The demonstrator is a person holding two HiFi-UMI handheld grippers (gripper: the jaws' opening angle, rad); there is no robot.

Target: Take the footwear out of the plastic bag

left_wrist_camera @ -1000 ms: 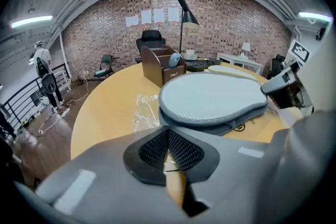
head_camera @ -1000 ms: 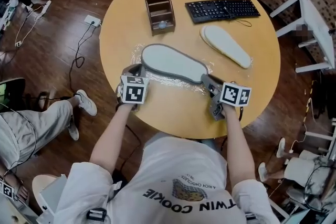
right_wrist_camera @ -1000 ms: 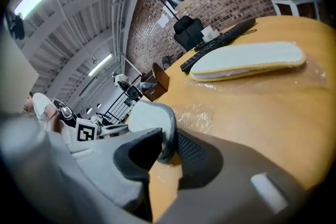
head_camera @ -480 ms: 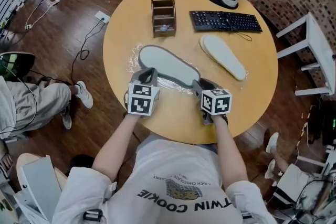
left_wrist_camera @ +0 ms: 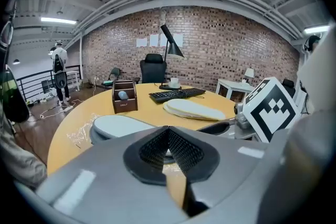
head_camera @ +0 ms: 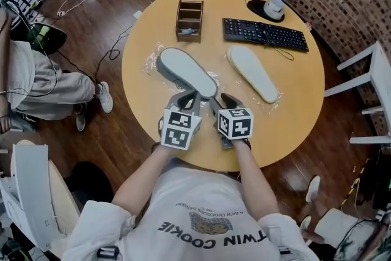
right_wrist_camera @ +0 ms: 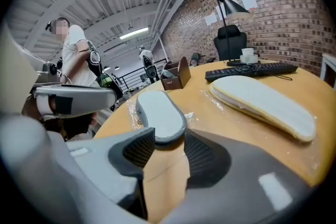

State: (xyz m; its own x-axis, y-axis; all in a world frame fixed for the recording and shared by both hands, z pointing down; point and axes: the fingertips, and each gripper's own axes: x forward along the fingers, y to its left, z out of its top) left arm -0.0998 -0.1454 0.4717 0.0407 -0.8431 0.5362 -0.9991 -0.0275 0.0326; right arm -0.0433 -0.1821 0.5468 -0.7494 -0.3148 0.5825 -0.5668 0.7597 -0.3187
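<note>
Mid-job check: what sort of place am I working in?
Probably an office or studio-style workroom: a round table with a keyboard and desk lamp, an office chair, and a brick wall behind.

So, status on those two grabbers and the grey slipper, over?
Left gripper shut, nothing seen in it. Right gripper jaws just opening, grey slipper end at their tips, ungripped. Its far end on clear plastic. Nothing blocking.

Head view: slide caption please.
Left gripper shut, right gripper's jaws just opened, pressing nothing, at the near end of a grey slipper on clear plastic.
</note>
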